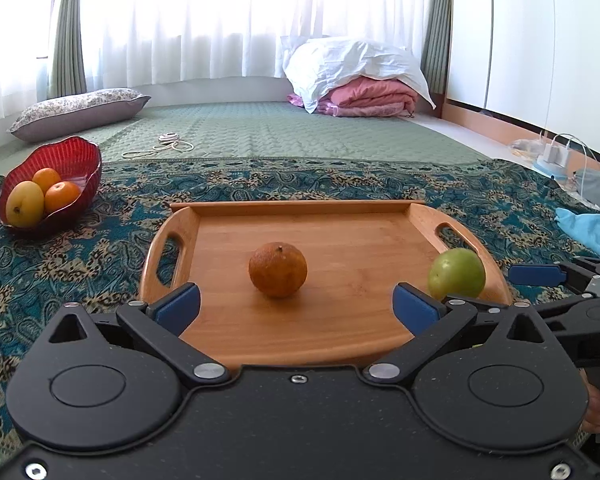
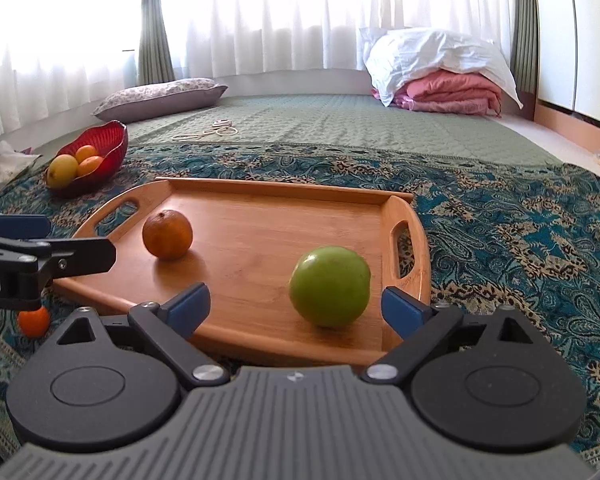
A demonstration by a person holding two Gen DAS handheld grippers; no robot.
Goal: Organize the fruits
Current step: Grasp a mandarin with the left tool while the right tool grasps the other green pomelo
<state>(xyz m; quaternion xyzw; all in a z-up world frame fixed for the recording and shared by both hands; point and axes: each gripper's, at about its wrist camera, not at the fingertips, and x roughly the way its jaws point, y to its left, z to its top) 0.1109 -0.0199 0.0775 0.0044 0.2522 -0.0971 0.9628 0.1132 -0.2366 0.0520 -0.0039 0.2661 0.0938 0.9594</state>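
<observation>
Fruit sits on the wooden tray [image 2: 260, 216]: a dull orange [image 2: 167, 234] toward its left handle, a green apple [image 2: 330, 286] near the right one. Left gripper [image 1: 296, 306] faces the orange and right gripper [image 2: 296, 306] faces the apple, fingers of both spread wide, holding nothing. A red bowl [image 1: 82, 160] of fruit stands well left on the patterned cloth [image 2: 520, 232].

A patterned pillow [image 1: 78, 112] and folded pink bedding [image 1: 370, 98] under a white pillow [image 1: 352, 62] are seen beside sheer curtains [image 1: 228, 16].
</observation>
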